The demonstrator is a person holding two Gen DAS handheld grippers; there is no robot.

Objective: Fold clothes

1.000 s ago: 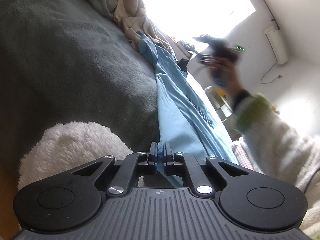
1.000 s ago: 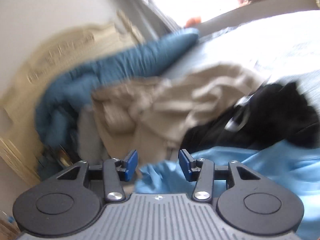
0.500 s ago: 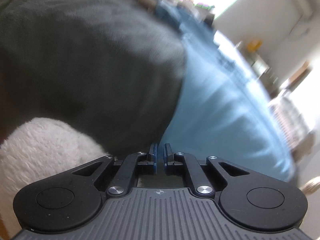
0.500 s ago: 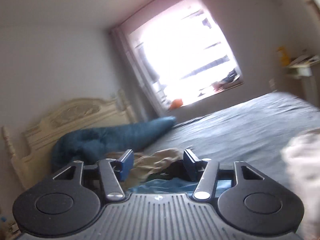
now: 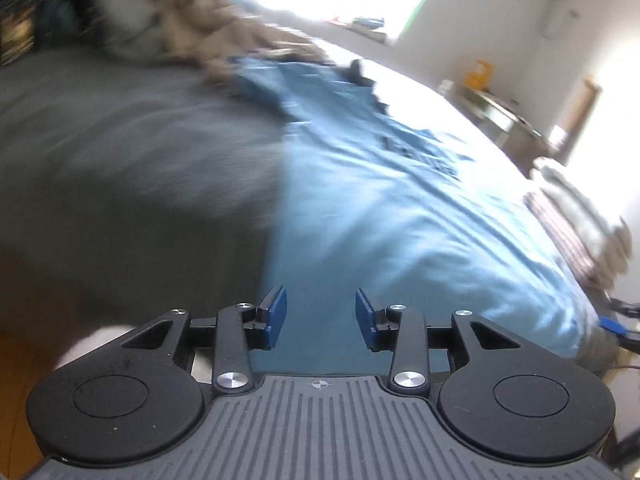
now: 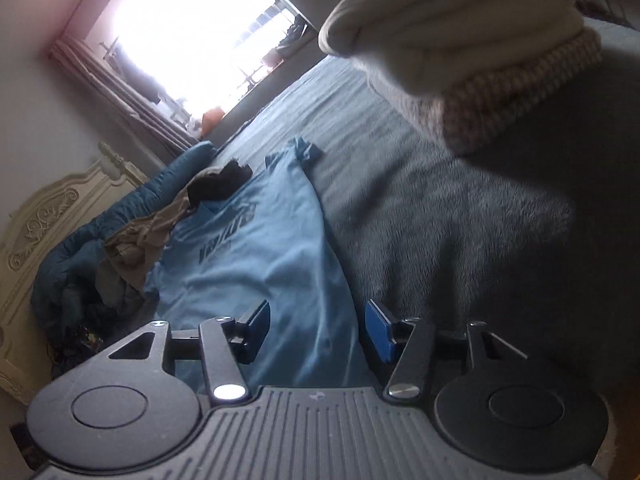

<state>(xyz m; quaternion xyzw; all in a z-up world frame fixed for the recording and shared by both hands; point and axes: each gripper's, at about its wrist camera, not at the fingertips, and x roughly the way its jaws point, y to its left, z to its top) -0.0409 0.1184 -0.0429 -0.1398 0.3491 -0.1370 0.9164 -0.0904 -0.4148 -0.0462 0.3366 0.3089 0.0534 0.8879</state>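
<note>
half the blue shirt [image 5: 384, 208] motion-blurred

Grey blanket [image 6: 460, 216] — carved cream headboard [image 6: 44, 216]

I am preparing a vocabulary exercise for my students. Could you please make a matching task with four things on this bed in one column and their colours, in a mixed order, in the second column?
Things:
1. T-shirt spread on the bed
2. bed cover
3. headboard
4. top garment of the folded stack

Colours:
A. dark grey
B. off-white
C. light blue
D. cream with carved ornament

Pairs: 1-C, 2-A, 3-D, 4-B
</note>
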